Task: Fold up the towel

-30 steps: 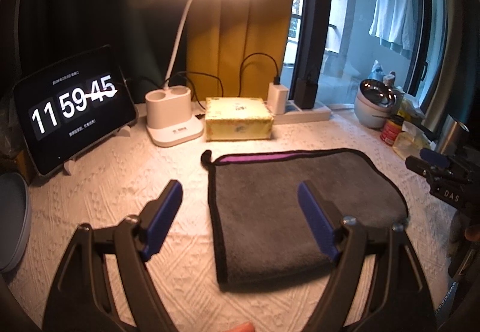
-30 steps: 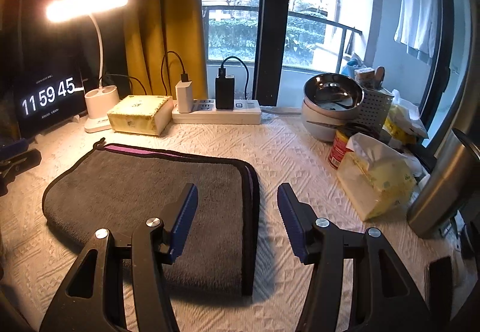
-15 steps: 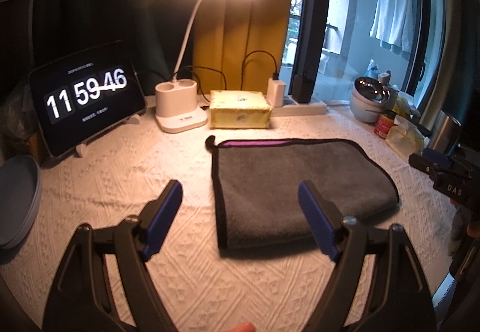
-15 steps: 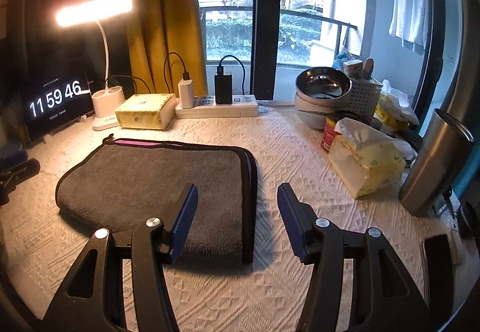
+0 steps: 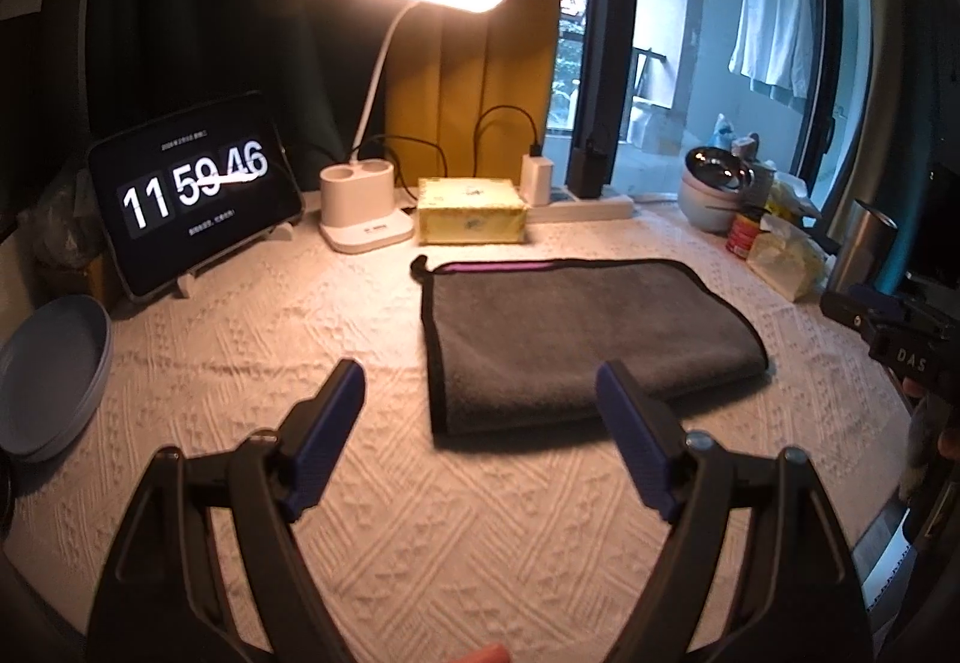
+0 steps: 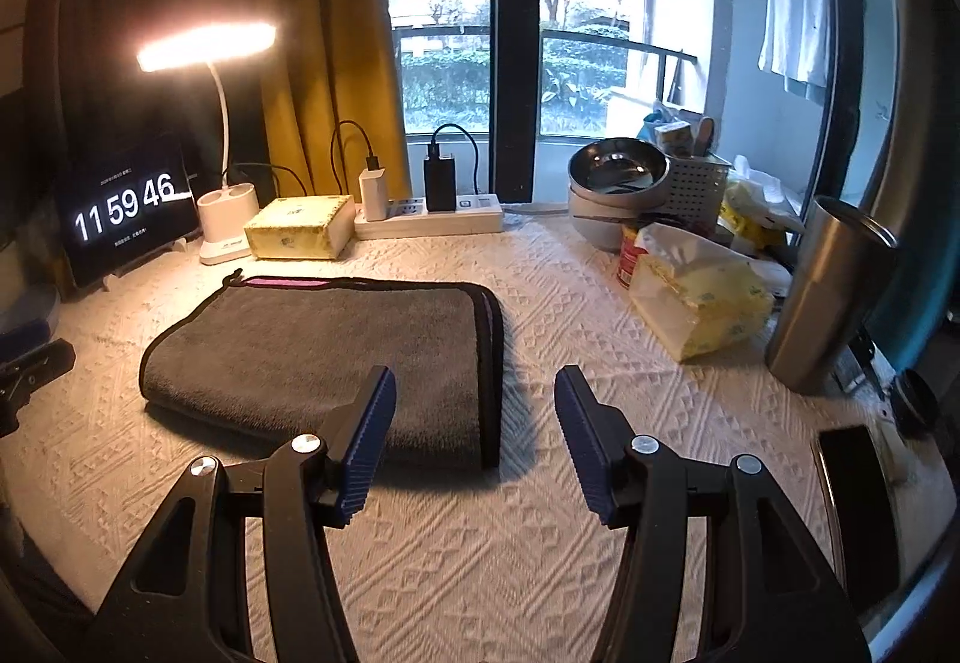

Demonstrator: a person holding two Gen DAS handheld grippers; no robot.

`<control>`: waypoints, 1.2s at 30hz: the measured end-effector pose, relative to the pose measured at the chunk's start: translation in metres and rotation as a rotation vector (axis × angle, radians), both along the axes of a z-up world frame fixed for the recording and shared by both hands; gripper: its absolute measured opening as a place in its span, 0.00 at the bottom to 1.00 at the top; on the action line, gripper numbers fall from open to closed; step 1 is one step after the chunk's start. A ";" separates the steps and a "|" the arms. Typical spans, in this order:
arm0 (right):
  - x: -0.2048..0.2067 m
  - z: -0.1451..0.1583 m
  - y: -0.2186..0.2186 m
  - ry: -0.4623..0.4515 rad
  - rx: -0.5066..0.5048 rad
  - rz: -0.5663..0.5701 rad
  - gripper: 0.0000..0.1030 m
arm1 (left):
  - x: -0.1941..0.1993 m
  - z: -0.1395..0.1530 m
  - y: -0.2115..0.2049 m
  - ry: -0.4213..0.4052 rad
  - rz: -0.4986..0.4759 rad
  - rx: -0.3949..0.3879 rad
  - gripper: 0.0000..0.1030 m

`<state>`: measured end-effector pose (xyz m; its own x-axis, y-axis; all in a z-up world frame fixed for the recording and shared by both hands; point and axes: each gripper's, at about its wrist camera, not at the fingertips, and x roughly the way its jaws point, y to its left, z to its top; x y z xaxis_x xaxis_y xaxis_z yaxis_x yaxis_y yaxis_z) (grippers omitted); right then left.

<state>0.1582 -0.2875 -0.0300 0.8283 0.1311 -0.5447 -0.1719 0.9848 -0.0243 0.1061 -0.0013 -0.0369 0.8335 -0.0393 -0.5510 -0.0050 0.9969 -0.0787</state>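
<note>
A grey towel with black trim and a purple strip along its far edge lies folded flat on the white textured tablecloth; it also shows in the right wrist view. My left gripper is open and empty, above the cloth just in front of the towel's near left corner. My right gripper is open and empty, near the towel's near right corner, apart from it. The right gripper's body shows at the right edge of the left wrist view.
At the back stand a clock tablet, a lit desk lamp, a yellow box and a power strip. Right: stacked bowls, a tissue pack, a steel tumbler, a phone. Grey plates lie left.
Both grippers have pulled back and up from the towel, so it looks smaller and farther. The towel has stayed flat and still. The clock went from 11:59:45 to 11:59:46.
</note>
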 end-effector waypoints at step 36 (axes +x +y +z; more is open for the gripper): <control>-0.133 0.059 -0.025 -0.425 -0.003 -0.033 0.57 | -0.114 0.067 -0.040 -0.470 -0.049 0.046 0.80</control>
